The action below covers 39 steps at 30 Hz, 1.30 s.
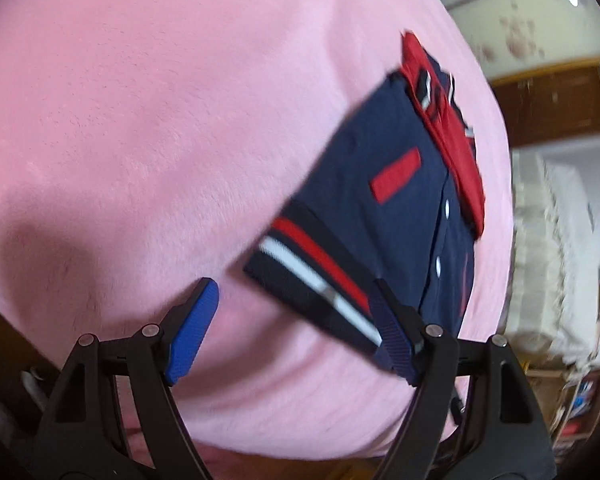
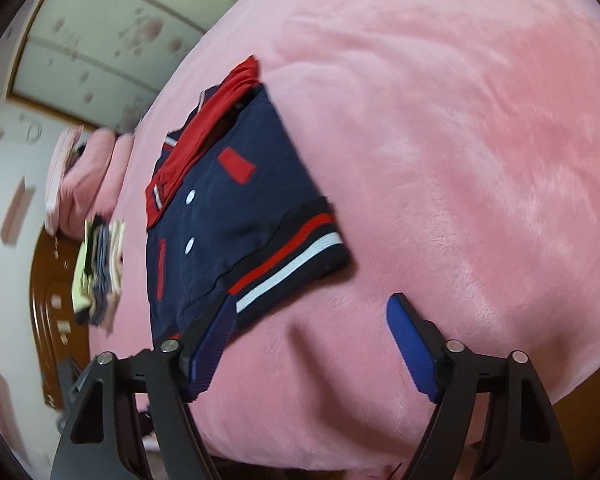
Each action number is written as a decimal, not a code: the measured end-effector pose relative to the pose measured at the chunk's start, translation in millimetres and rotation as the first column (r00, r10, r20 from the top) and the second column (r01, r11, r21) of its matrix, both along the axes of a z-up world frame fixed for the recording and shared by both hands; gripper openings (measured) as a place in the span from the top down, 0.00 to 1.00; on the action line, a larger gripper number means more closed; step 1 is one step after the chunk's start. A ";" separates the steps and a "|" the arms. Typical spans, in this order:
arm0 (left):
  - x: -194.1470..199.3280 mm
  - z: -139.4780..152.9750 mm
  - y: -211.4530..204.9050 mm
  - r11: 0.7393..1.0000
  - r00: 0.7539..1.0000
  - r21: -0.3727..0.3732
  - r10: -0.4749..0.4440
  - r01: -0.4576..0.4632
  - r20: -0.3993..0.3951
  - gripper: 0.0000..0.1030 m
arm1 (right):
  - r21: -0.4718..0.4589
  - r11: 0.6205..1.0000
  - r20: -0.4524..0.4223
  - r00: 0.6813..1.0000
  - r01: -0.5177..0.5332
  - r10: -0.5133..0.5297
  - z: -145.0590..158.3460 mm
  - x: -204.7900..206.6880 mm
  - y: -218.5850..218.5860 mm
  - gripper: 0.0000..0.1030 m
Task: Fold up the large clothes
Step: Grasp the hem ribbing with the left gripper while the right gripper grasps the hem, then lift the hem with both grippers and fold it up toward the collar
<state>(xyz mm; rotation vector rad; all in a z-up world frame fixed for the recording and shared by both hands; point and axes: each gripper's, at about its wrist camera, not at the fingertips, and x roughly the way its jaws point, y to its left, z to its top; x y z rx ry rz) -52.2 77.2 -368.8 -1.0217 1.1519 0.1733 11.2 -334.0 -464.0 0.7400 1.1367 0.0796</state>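
Observation:
A navy jacket (image 1: 380, 208) with a red collar, white snaps and a red-and-white striped hem lies folded on the pink plush blanket (image 1: 160, 140). My left gripper (image 1: 292, 324) hovers open at the hem end; its right finger overlaps the striped band and its left finger is over bare blanket. In the right wrist view the same jacket (image 2: 236, 208) lies left of centre on the blanket (image 2: 460, 160). My right gripper (image 2: 312, 344) is open just below the hem, with its left finger over the hem's corner. Nothing is pinched by either gripper.
A stack of folded clothes (image 2: 100, 272) sits near the bed's left edge, with pink pillows (image 2: 88, 176) beyond it. Dark wooden furniture (image 2: 48, 280) stands past that edge. White lacy fabric (image 1: 552, 240) and a shelf (image 1: 580, 400) lie off the bed's right side.

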 end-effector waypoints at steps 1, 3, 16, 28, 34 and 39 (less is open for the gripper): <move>1.8 -2.3 0.6 1.000 1.000 0.004 0.009 -0.009 0.004 0.27 | 0.010 1.000 -0.004 1.000 0.016 -0.016 -3.9 1.5 -1.0 0.28; 7.1 -2.6 -0.8 1.000 1.000 0.025 0.012 -0.012 0.012 0.28 | 0.032 0.999 -0.006 0.999 0.044 -0.044 -9.7 7.9 -2.0 0.33; 16.4 19.8 -14.8 0.986 0.998 0.162 0.018 -0.028 0.061 0.86 | 0.122 0.989 -0.030 0.996 0.082 -0.079 -20.8 39.0 1.1 0.84; 50.9 93.2 -22.4 0.989 0.985 0.143 0.006 -0.031 0.171 0.92 | 0.237 0.970 0.068 0.995 0.049 -0.067 22.8 57.2 11.4 0.91; 72.6 135.8 -10.2 0.988 0.971 0.141 0.029 -0.064 0.235 0.92 | 0.251 0.968 0.204 0.977 0.015 -0.068 75.6 88.4 25.6 0.92; 100.5 165.9 2.4 0.986 0.961 0.149 0.033 -0.076 0.274 0.93 | 0.266 0.964 0.308 0.946 0.014 -0.099 115.3 121.5 40.3 0.93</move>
